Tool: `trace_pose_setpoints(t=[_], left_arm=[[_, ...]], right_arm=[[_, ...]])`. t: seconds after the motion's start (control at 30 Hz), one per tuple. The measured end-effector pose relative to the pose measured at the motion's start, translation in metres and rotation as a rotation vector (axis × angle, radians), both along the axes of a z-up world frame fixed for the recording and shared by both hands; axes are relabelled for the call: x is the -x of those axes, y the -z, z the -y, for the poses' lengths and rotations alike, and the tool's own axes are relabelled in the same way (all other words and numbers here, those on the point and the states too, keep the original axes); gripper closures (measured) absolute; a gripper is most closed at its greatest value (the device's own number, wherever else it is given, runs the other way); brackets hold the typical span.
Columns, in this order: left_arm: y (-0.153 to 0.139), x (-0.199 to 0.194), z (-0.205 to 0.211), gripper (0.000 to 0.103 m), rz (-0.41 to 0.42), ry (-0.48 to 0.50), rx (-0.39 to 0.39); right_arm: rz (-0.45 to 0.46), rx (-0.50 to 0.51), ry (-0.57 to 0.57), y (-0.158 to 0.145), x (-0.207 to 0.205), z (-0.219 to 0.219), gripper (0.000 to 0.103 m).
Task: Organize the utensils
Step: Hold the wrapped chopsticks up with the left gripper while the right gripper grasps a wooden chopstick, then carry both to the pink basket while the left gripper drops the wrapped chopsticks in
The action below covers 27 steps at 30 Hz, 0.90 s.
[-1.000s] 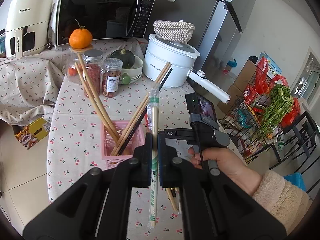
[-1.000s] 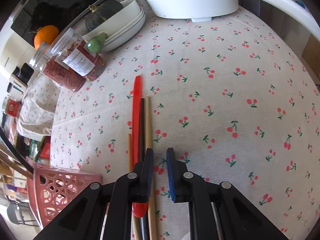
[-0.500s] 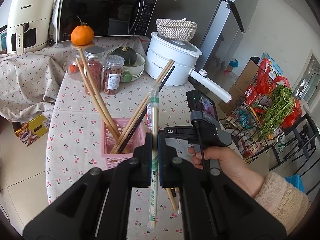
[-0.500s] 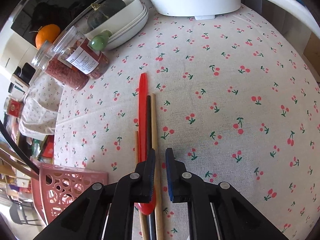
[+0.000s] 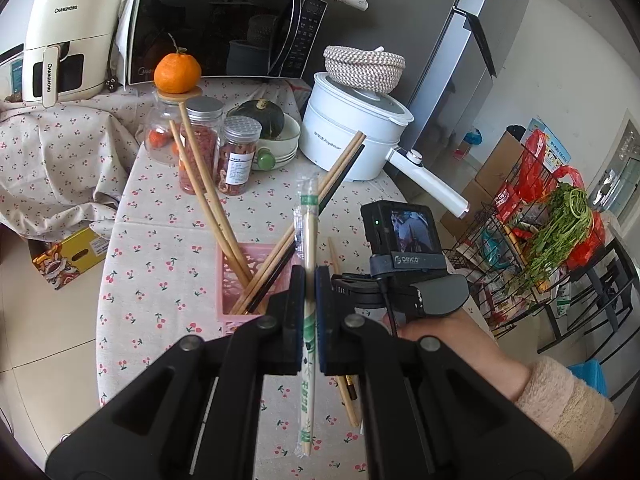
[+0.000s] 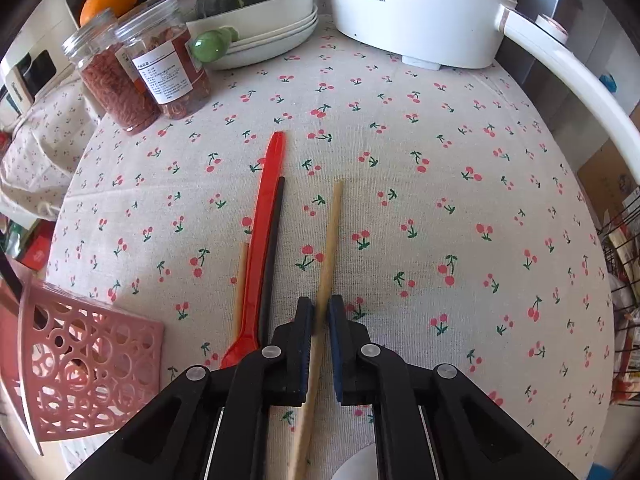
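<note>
My left gripper (image 5: 309, 276) is shut on a plastic-wrapped pair of disposable chopsticks (image 5: 307, 224), held upright above the table. Just beyond it a pink perforated basket (image 5: 228, 280) holds several wooden and black chopsticks; it also shows in the right wrist view (image 6: 80, 364). My right gripper (image 6: 320, 308) is low over the table with a wooden chopstick (image 6: 330, 236) between its narrowly parted jaws. To its left lie a red plastic spoon (image 6: 262, 236), a black chopstick (image 6: 274, 248) and another wooden chopstick (image 6: 241, 280).
A white electric pot (image 6: 420, 4) with a long handle stands at the back. Stacked bowls with a dark squash (image 6: 256, 20), two jars of dried food (image 6: 148, 68), an orange (image 5: 177, 73), a microwave (image 5: 224, 20) and an air fryer (image 5: 68, 36) are behind. A wire rack (image 5: 540, 240) stands right of the table.
My right gripper has shifted right, off the red spoon and black chopstick, and now straddles one wooden chopstick, which has swung away from the others. My left gripper has drawn back slightly with its wrapped chopsticks.
</note>
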<state>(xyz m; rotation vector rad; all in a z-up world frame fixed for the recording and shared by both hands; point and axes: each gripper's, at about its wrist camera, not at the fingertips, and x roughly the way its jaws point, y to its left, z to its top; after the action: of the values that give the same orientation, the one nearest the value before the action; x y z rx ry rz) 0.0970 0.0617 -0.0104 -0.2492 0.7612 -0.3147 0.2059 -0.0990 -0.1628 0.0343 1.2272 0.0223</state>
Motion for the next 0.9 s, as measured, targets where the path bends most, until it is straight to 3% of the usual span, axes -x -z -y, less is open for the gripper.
trace_pose_setpoints(t=[0.1,0.3,0.53,0.7,0.9], left_arm=[[-0.008,0.002,-0.006,0.097,0.053,-0.024,0.019],[-0.029,0.007,-0.02,0.097,0.224,-0.097,0.076],[-0.037,0.005,-0.027,0.097,0.409,-0.314,0.098],[-0.022,-0.008,-0.021,0.097,0.426,-0.445,0.089],[0.002,-0.024,-0.015,0.097,0.385,-0.489,0.107]], right_arm=[[0.017,-0.105,0.024,-0.012,0.012,0.014,0.096],[0.162,-0.217,0.009,-0.066,0.044,0.027,0.096],[0.298,-0.314,0.022,-0.116,0.083,0.044,0.096],[0.34,-0.338,0.02,-0.132,0.088,0.049,0.096],[0.366,-0.358,0.03,-0.139,0.093,0.057,0.096]])
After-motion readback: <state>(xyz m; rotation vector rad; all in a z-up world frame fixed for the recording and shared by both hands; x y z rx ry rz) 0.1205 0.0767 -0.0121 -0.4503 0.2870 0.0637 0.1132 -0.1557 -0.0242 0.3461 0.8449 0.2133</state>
